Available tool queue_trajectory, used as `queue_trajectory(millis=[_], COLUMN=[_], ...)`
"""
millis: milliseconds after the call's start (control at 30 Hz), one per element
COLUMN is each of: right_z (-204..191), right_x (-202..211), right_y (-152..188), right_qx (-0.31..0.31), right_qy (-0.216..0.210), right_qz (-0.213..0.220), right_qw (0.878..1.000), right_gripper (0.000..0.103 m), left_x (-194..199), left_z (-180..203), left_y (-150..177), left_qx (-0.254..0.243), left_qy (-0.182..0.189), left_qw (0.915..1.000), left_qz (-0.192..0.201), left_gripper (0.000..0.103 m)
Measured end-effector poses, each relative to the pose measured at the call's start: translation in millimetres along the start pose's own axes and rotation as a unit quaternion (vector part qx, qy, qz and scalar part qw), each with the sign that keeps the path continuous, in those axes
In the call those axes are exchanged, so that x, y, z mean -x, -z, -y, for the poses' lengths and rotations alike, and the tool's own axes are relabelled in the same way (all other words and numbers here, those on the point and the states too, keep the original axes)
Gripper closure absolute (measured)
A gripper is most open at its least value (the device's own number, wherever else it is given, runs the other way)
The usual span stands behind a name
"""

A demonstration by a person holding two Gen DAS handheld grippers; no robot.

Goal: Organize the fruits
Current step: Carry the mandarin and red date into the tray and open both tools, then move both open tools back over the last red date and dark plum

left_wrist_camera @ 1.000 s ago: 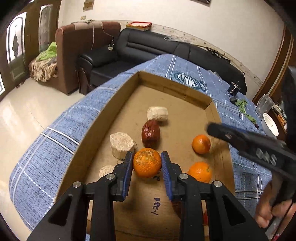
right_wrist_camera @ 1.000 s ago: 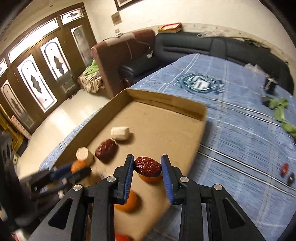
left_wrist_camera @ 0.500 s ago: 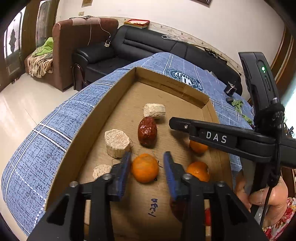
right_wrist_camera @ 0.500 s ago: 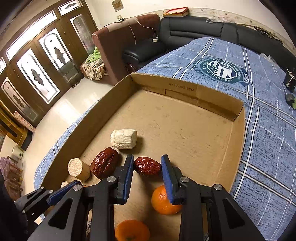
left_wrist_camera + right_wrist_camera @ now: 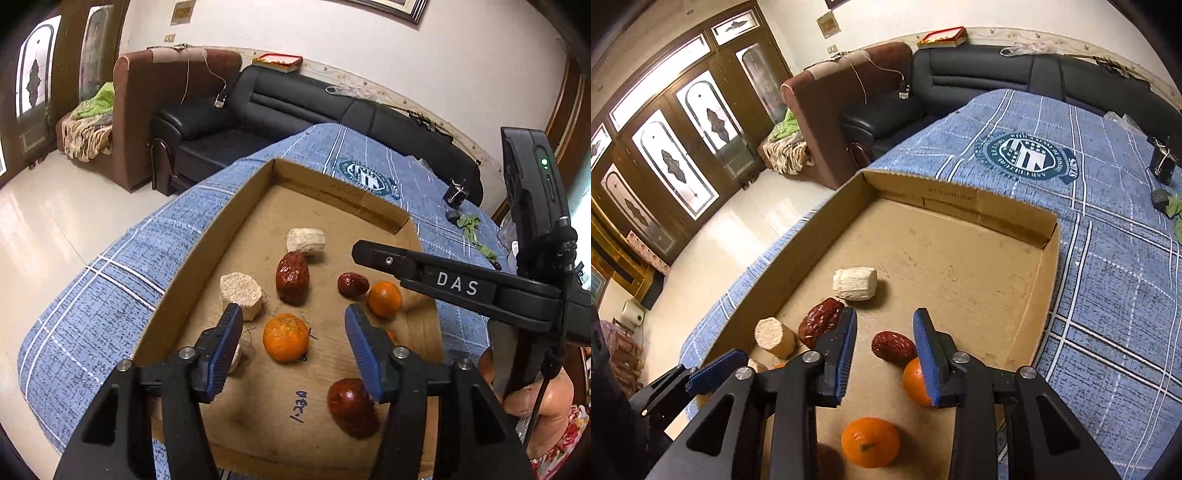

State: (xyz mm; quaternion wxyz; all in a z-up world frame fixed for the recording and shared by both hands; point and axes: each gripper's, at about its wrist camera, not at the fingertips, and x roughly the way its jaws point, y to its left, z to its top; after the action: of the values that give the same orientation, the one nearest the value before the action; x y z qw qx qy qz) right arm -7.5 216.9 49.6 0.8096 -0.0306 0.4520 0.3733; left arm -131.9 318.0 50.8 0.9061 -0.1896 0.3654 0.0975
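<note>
We hold both grippers over a shallow cardboard tray on a blue plaid cloth. Our left gripper is spread apart above an orange; our right gripper, also apart and empty, hovers by a small red date. Oranges, dates and pale cakes lie mixed inside, so sorting looks barely begun.

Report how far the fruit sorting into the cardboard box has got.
Done: oranges, red dates and pale fibrous blocks already lie in the shallow cardboard box. In hand: nothing; the left claw is open around an orange mandarin, the right claw open above a small red date. Left: grouping looks unfinished.
</note>
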Motion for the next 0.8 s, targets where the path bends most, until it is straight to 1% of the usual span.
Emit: queue_trajectory(millis=[167, 267, 367, 400, 467, 533, 667, 800], right_z=[0, 0, 5, 8, 14, 24, 44, 57], right_x=[8, 26, 50, 61, 77, 95, 121, 141], right_y=[2, 9, 21, 28, 39, 54, 82, 104], right_qx=[-0.007, -0.001, -0.002, -0.004, -0.008, -0.017, -0.041, -0.049], right_qy=[0.0, 0.005, 0.021, 0.031, 0.043, 0.065, 0.09, 0.116], right_qz=[0.008, 0.026, 0.046, 0.056, 0.07, 0.083, 0.101, 0.109], right_qw=[1.0, 1.0, 0.999, 0.998, 0.997, 0.994, 0.99, 0.986], right_gripper=[0.063, 0.063, 0.061, 0.059, 0.056, 0.055, 0.055, 0.054], left_x=[14, 27, 39, 43, 52, 60, 69, 75], left_z=[5, 13, 24, 29, 43, 59, 89, 117], left_y=[1, 1, 1, 2, 5, 9, 15, 25], left_qx=[-0.007, -0.021, -0.038, -0.045, -0.065, -0.084, -0.12, -0.16], left_qy=[-0.002, -0.005, -0.016, -0.021, -0.033, -0.043, -0.037, -0.047], left_qw=[1.0, 0.9996, 0.9986, 0.9981, 0.996, 0.9935, 0.9893, 0.9822], left_qz=[0.007, 0.018, 0.032, 0.037, 0.051, 0.064, 0.075, 0.086], left_gripper=[0.045, 0.045, 0.039, 0.035, 0.028, 0.02, 0.02, 0.02])
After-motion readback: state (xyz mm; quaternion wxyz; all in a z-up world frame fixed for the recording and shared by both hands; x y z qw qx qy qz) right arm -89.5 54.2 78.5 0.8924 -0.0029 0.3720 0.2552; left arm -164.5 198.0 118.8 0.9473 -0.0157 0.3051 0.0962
